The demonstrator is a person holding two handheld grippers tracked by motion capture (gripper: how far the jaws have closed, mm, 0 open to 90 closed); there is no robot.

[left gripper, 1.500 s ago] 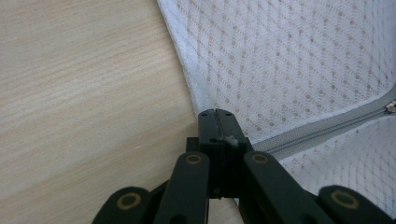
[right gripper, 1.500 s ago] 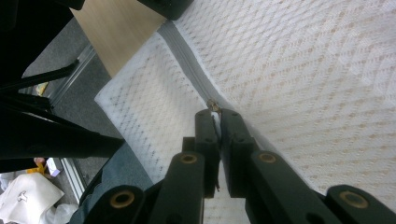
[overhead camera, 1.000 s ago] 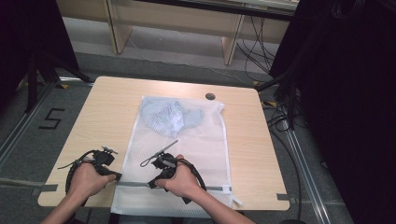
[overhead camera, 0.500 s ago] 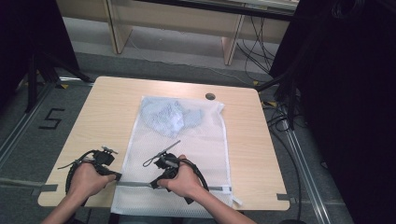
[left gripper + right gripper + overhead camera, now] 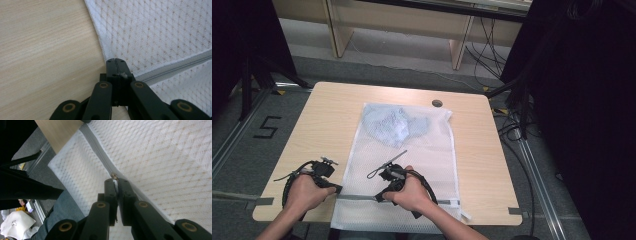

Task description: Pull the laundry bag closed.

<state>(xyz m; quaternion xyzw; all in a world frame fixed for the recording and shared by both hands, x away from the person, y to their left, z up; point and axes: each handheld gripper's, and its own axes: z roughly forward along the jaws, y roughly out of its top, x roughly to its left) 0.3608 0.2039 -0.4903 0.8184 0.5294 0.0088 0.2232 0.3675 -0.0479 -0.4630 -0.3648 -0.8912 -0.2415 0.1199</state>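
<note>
High view first, nearest the table's front edge: your left gripper [image 5: 334, 190] sits at the left end of the grey zipper [image 5: 362, 197], and your right gripper [image 5: 379, 198] sits on the same zipper line a little further along, near the bag's middle. The zipper's long axis runs left to right across the white mesh laundry bag [image 5: 422, 165], parallel to the front edge of the table [image 5: 327, 115].

Left gripper view: your jaws are pressed together at the bag's left edge, right where the zipper [image 5: 170, 68] ends; they look clamped on the fabric there, anchoring the corner.

Right gripper view: your jaws are nearly closed, a thin gap between them, with the small metal zipper pull [image 5: 114, 176] right at their tips. Whether they actually pinch it, I cannot tell.

Judgement: the coming move is a slide along the zipper axis, away from your left gripper toward the bag's right side. The right hand [image 5: 409, 192] is on the pull; the left only holds tension.

Further up the bag, the pale blue garment [image 5: 394, 125] lies bunched inside the far end, well apart from both grippers.
</note>
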